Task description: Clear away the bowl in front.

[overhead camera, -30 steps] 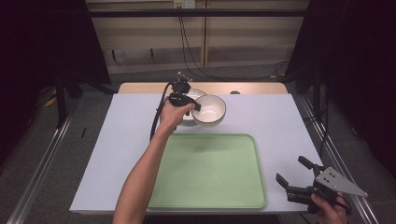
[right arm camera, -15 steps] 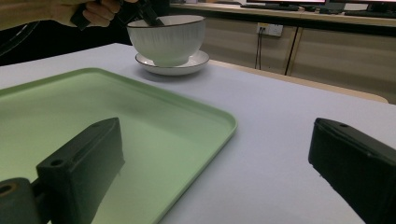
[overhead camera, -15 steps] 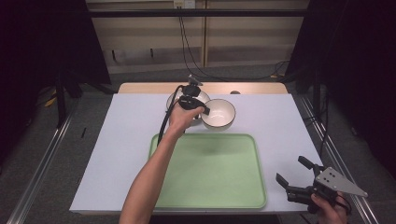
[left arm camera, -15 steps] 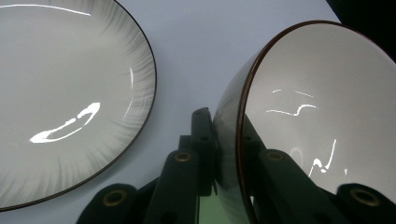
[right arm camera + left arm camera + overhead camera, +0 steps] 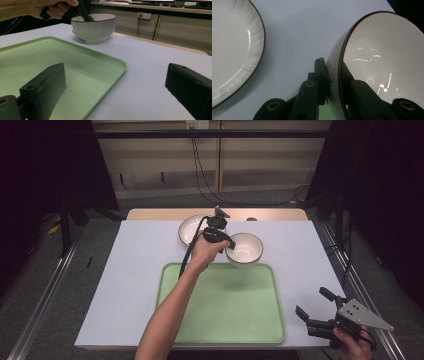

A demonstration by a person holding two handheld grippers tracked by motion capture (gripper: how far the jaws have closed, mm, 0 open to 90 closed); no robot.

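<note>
A white bowl [image 5: 245,250] with a dark rim sits just beyond the far edge of the green tray [image 5: 220,320]. My left gripper [image 5: 226,241] is shut on its near-left rim, one jaw inside and one outside, as the left gripper view shows at the bowl [image 5: 382,57] and the gripper [image 5: 334,82]. Whether the bowl rests on the table or hangs just above it, I cannot tell. A second white dish [image 5: 191,230] [image 5: 232,47] lies to its left. My right gripper [image 5: 312,302] [image 5: 117,92] stands open at the front right, holding nothing. The right gripper view also shows the bowl [image 5: 93,28] and tray [image 5: 50,57].
A pale sheet covers the table [image 5: 135,285], whose wooden far edge [image 5: 280,214] shows beyond it. Metal rails [image 5: 40,305] run along both sides on the floor. Cables hang behind the table.
My left gripper has carried the bowl to the right and nearer to the tray, uncovering the second dish behind it. The right gripper has stayed where it was.
</note>
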